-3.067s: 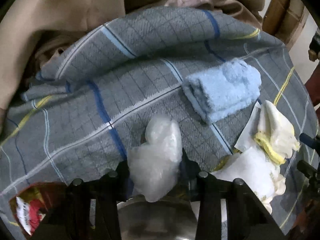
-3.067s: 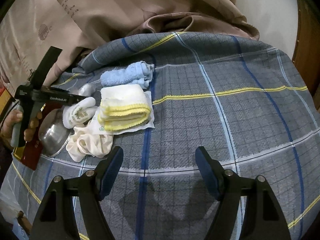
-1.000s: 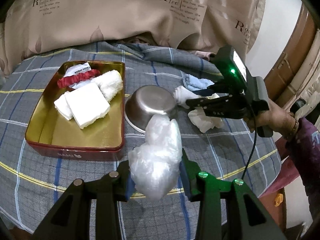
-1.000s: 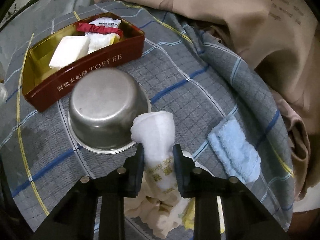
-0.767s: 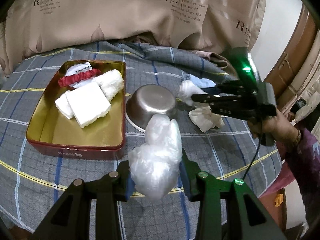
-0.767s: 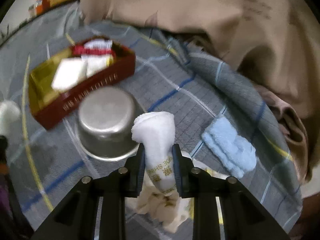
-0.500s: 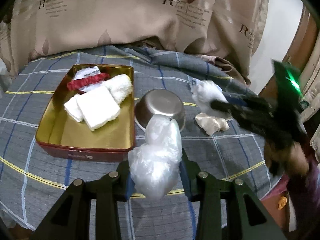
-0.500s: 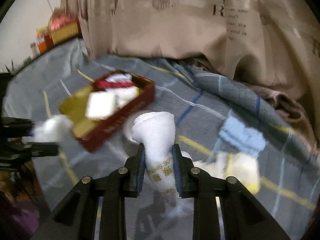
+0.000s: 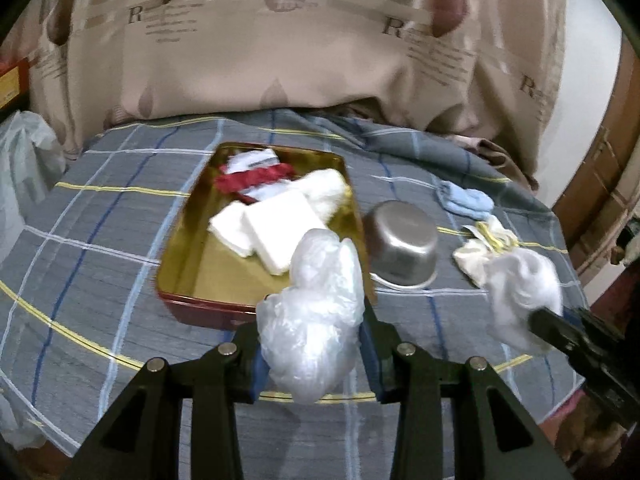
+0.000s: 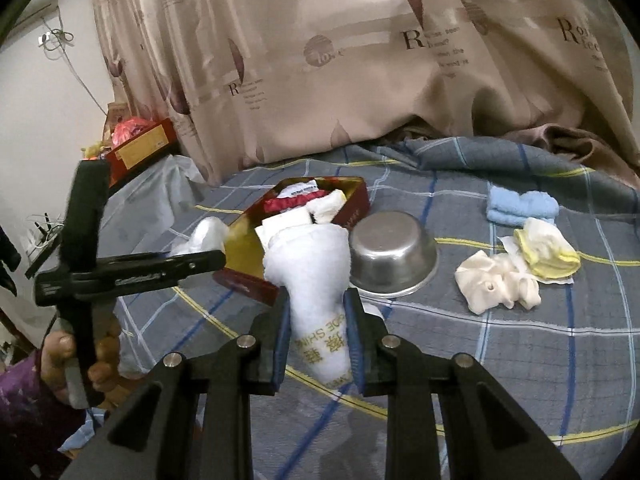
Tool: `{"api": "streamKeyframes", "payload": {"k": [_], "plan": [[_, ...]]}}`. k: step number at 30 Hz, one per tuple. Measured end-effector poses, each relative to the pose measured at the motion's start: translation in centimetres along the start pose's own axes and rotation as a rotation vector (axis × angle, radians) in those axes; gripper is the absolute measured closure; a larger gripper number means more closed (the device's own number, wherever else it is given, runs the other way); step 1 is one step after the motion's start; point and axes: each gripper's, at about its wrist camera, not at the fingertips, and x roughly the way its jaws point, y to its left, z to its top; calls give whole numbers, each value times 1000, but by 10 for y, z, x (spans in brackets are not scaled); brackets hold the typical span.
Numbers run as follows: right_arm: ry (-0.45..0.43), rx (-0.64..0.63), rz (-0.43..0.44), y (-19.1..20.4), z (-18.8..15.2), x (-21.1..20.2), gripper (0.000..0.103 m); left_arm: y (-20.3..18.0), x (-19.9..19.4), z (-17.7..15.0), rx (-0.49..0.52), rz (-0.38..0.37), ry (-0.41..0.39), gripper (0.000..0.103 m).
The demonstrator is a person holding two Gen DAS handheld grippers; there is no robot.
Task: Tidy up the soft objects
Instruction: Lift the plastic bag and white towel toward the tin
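Note:
My left gripper point(image 9: 312, 356) is shut on a crumpled clear plastic bag point(image 9: 312, 320), held above the near edge of a red-and-gold tin point(image 9: 188, 248) on the plaid cloth. The tin holds white folded cloths point(image 9: 276, 232), a white roll and a red band point(image 9: 252, 176). My right gripper point(image 10: 318, 340) is shut on a white rolled sock with gold lettering point(image 10: 312, 272), held in the air near the tin point(image 10: 356, 204); the sock shows at the right of the left wrist view point(image 9: 520, 292). The left gripper also shows at the left of the right wrist view point(image 10: 200, 258).
A steel bowl point(image 9: 404, 248) sits right of the tin. A light blue cloth point(image 10: 520, 206), a yellow-trimmed white cloth point(image 10: 548, 248) and a cream bundle point(image 10: 496, 280) lie on the plaid cloth at the right. A beige curtain point(image 9: 280, 40) hangs behind. Boxes point(image 10: 140, 148) stand far left.
Both grippers have pulled back and up from the table with their loads. The right gripper has swung the white sock away from the cloth pile and toward the tin side.

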Motion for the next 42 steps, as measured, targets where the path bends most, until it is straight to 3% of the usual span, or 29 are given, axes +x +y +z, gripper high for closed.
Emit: {"api": "streamKeyframes", "payload": {"k": [8,18,42], "plan": [[-10,-5,2,12,5,-3,80,25,11,17,27,58,-27,65],[-10,-8,0,21,11,2,80,36,34,40,72,79,-45,64],[16,-12,0,27,12,11,80,62,99,49,114,135,26,63]]}}
